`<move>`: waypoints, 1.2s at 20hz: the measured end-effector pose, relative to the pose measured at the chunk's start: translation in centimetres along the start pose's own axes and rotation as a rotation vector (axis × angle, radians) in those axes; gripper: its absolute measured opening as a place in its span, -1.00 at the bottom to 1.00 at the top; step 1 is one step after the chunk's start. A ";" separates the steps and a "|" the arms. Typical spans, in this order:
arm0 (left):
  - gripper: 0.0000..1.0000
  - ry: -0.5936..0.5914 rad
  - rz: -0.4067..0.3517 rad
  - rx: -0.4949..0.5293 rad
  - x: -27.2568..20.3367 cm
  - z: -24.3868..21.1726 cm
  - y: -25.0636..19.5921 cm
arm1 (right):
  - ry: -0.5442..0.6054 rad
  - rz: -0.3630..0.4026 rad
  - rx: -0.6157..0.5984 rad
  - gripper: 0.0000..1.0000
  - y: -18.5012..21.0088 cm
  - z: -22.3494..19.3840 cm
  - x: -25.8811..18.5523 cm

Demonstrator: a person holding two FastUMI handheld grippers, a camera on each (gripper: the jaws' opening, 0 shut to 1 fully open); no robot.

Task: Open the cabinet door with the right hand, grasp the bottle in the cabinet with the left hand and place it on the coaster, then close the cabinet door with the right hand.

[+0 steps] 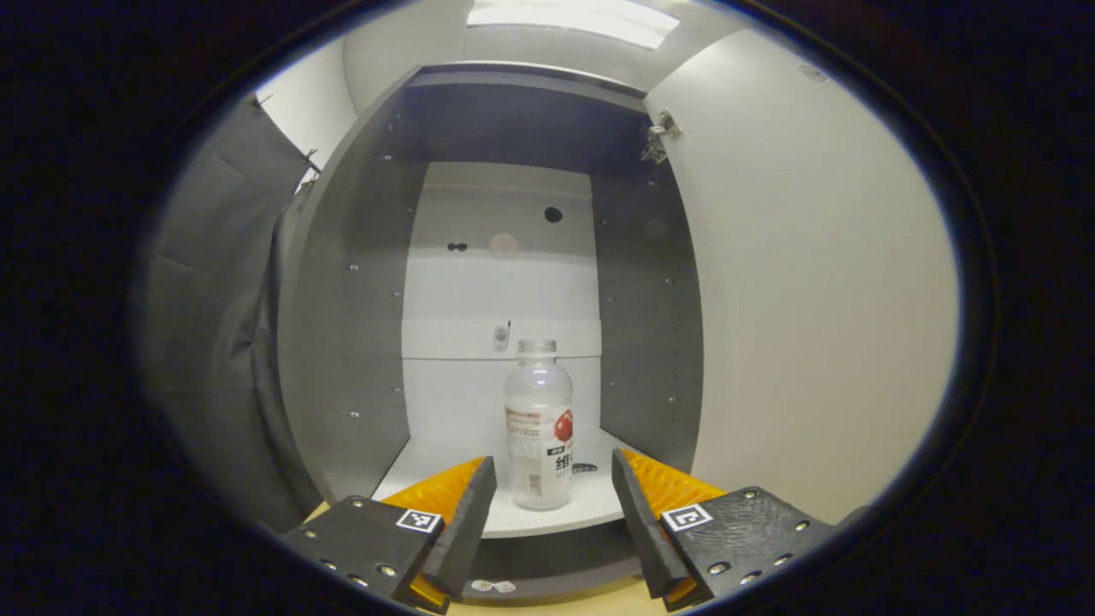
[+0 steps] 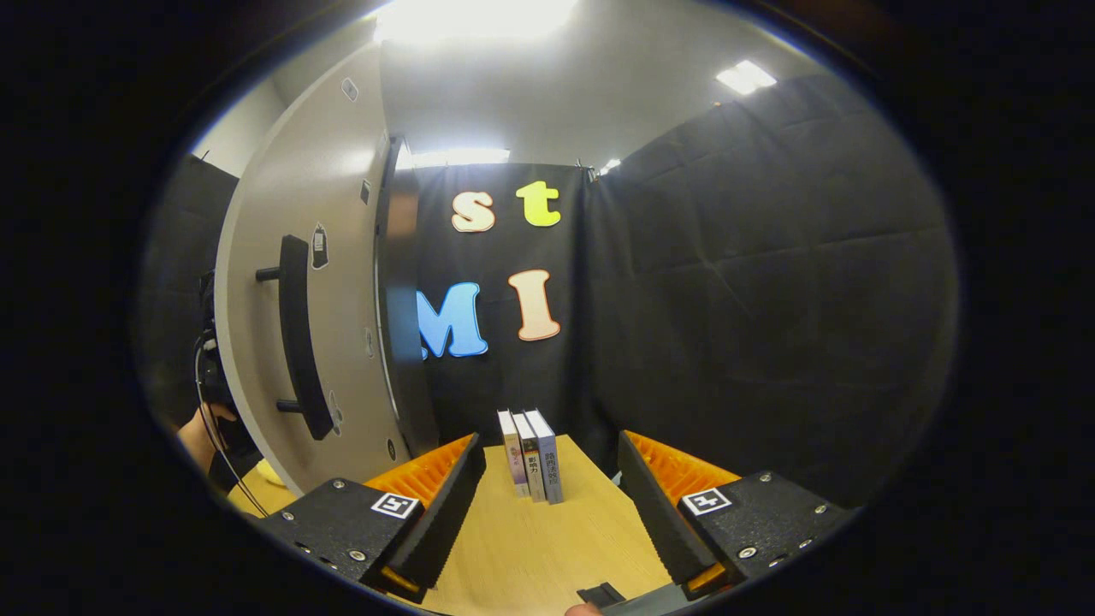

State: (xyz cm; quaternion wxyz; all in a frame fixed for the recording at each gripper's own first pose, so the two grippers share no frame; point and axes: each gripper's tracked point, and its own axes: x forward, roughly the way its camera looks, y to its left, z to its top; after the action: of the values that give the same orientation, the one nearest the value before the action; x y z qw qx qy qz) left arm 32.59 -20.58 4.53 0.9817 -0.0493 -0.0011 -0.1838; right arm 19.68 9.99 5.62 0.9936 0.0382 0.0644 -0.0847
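Bottle [image 1: 539, 425] upright in cabinet [image 1: 351, 325], door [image 1: 821, 291] right, books [image 2: 530, 466] on table [image 2: 530, 547], perhaps touching.

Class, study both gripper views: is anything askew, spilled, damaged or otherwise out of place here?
Nothing stands out. The bottle stands upright and capped on the cabinet shelf, with no spill visible. The cabinet door hangs open on its hinge. Three books stand upright together on the table.

Three books [image 2: 531, 466] stand upright side by side on the wooden table [image 2: 530, 547], spines facing near, at its far edge close to the black cloth wall [image 2: 753, 291]. A ceiling light panel [image 2: 746, 77] glows above to the right, and another bright light [image 2: 470, 17] shines at the top. A grey curtain [image 1: 222, 325] hangs at the left, pinned near its top corner.
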 end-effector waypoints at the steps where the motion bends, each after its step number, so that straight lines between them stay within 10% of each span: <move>1: 0.55 0.003 -0.005 0.002 0.9 -0.3 0.0 | 0.006 -0.013 0.002 0.91 0.0 -0.3 0.1; 15: 0.56 0.046 -0.016 0.003 9.4 -3.3 1.2 | 0.052 -0.105 -0.014 0.91 0.4 -1.6 -0.4; 24: 0.42 0.010 0.017 -0.038 4.5 -0.2 1.0 | 0.044 0.004 -0.007 0.92 0.5 -1.3 -0.6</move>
State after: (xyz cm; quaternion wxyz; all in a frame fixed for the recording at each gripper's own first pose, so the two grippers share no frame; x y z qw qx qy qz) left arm 37.16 -21.27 4.28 0.9821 -0.0671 0.0076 -0.1759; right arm 19.01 10.67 4.41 0.9922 0.0369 0.0863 -0.0817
